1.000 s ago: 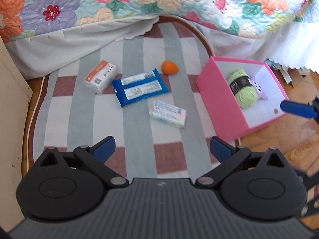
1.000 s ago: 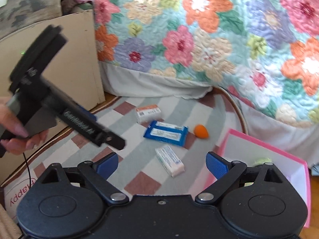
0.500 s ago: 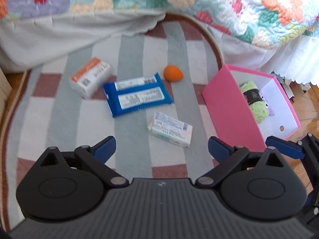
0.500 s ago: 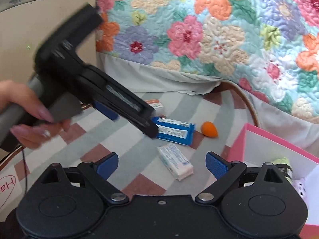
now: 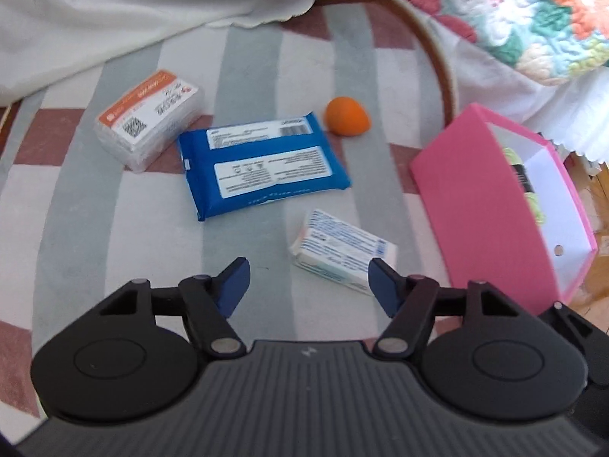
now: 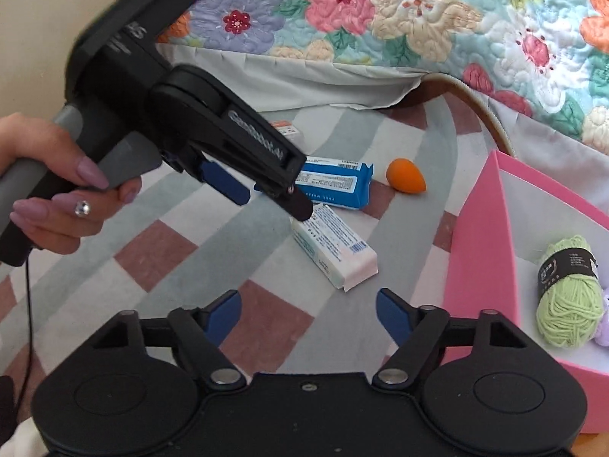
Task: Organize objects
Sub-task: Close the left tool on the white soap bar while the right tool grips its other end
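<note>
The white soap bar [image 5: 342, 251] lies flat on the striped rug [image 5: 114, 228], with the left gripper [image 5: 306, 280] hovering just above and short of it, fingers spread wide and holding nothing. Its right fingertip [image 5: 382, 285] overlaps the bar's near corner in the left wrist view, though contact is hard to judge there. Beyond the bar sits a blue wipes pack [image 5: 262, 163], and past that a white box with an orange stripe [image 5: 150, 122] at the left and an orange sponge [image 5: 347, 116] at the right. None of these 4 things touch each other. The pink box [image 5: 491, 205] stands open at the rug's right edge, beside the soap bar, with a ball of green yarn [image 6: 569, 293] inside and something pale purple, mostly cut off, next to it. The right gripper [image 6: 308, 314] hangs farther back over the rug, fingers also apart and empty. In the right wrist view a hand [image 6: 61, 194] grips the left tool's handle. A flowered quilt [image 6: 380, 11] drapes down behind the rug.
</note>
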The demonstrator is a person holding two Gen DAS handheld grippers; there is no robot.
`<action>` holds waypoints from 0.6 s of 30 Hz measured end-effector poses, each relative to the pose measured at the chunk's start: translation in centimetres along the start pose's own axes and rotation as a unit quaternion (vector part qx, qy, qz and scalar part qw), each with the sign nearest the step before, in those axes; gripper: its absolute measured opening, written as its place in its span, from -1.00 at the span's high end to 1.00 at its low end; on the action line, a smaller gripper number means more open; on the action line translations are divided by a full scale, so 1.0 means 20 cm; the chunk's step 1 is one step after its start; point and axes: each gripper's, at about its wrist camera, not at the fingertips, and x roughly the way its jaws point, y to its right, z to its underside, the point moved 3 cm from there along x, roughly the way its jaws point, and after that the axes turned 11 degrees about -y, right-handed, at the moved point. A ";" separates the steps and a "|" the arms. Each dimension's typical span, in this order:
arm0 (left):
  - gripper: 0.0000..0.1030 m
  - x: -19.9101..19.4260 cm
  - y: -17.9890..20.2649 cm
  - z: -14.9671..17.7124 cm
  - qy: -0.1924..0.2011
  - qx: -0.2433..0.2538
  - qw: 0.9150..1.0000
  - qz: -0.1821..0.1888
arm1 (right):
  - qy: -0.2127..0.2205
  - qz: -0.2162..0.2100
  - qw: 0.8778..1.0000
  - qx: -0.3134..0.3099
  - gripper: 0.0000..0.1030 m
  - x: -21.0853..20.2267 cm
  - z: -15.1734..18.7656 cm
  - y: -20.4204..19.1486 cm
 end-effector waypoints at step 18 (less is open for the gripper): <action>0.08 0.16 -0.07 -0.07 0.030 -0.040 0.998 0.038 | 0.002 0.037 0.997 0.071 0.30 0.32 -0.05 0.08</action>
